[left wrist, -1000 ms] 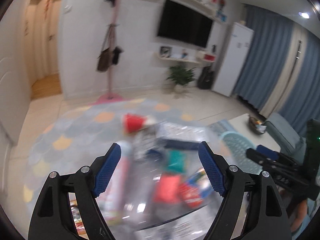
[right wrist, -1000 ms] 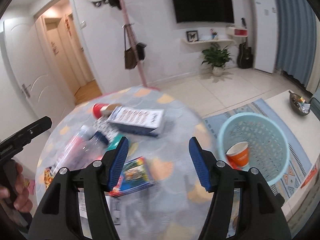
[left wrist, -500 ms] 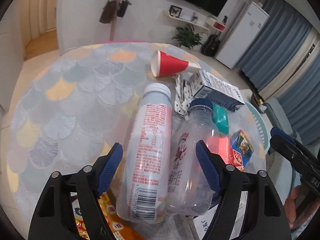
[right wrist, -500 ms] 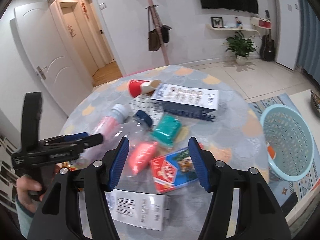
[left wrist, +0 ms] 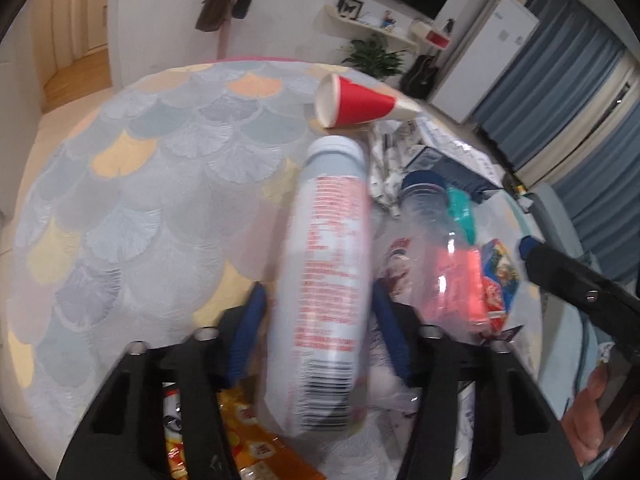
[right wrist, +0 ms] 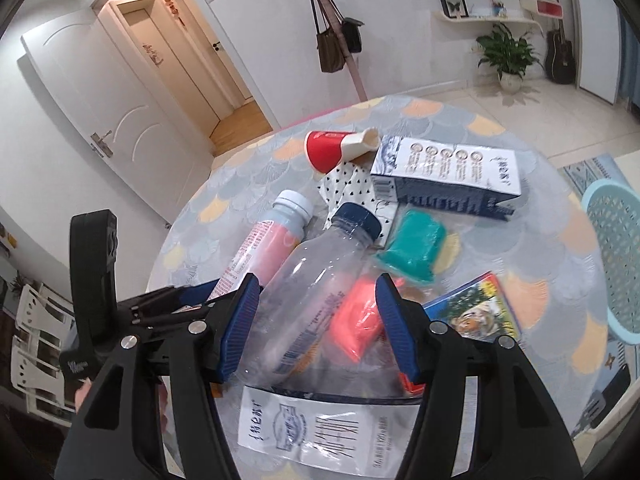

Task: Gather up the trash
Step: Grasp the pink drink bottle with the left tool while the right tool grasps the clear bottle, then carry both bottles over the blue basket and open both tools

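Note:
Trash lies on a round table (left wrist: pixel 132 200) with a scale-pattern cloth. My left gripper (left wrist: pixel 320 332) is shut on a white bottle with red print (left wrist: pixel 328 280), also in the right wrist view (right wrist: pixel 264 248). My right gripper (right wrist: pixel 316 320) is open, its blue pads on either side of a clear plastic bottle with a dark blue cap (right wrist: pixel 316 276), not touching it. That bottle also shows in the left wrist view (left wrist: pixel 436 256).
A red paper cup (right wrist: pixel 328 152), a blue-and-white carton (right wrist: pixel 448 172), a teal packet (right wrist: pixel 416 248), an orange-red packet (right wrist: pixel 356 320), a colourful small box (right wrist: pixel 480 312) and a white label pack (right wrist: pixel 320 428) lie around. A light blue basket (right wrist: pixel 616 248) stands beside the table on the right.
My left gripper has closed on the white bottle. My right gripper has moved down and forward until its pads flank the clear bottle.

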Demonstrator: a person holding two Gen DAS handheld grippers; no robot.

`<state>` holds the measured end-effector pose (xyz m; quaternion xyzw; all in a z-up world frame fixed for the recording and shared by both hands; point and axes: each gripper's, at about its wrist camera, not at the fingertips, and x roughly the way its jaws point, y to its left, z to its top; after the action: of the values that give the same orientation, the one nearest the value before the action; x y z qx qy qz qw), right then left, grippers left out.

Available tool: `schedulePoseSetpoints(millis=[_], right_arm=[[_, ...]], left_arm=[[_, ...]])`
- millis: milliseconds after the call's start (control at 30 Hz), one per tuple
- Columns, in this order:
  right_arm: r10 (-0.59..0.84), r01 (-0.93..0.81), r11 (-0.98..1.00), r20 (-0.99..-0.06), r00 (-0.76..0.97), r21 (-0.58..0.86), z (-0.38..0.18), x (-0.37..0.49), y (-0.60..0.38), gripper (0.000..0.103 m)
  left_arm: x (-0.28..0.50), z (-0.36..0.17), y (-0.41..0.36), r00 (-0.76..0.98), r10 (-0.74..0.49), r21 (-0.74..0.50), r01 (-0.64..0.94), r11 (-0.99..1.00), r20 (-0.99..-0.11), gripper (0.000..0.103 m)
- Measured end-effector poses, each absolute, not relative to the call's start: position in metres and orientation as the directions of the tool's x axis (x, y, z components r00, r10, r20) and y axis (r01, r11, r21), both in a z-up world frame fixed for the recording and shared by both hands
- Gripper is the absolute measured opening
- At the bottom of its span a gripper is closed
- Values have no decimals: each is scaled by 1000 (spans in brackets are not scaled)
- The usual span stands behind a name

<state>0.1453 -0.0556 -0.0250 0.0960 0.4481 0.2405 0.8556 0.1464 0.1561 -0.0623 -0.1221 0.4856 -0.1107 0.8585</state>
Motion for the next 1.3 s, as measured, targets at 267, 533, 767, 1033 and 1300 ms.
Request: schedulePoseSetpoints(millis=[267,533,767,1033,1300], right_arm=[[525,-283,850,-757,389,444,-42,158,-34,57],[483,-231,874,-817,315,428,-65,173,0,60],[458,-198,886,-857,236,419,-80,180,15,67],[503,-225,862,-818,278,454,-76,169,4,54],[516,-284,855,-766,384,433,-36,155,-21,47]], left_arm=[[128,-39,189,652,-293,-383,5,924,-699,48],[127,-41,210,651,-293,-402,-20,915,-700,48],[128,-48,214,626,-293,-404,-39,914,-723,47],[121,-43,224,653,-303,-431,-40,901,-694,47],[118,-18,216,700,-327,-459,0,888,-634,47]])
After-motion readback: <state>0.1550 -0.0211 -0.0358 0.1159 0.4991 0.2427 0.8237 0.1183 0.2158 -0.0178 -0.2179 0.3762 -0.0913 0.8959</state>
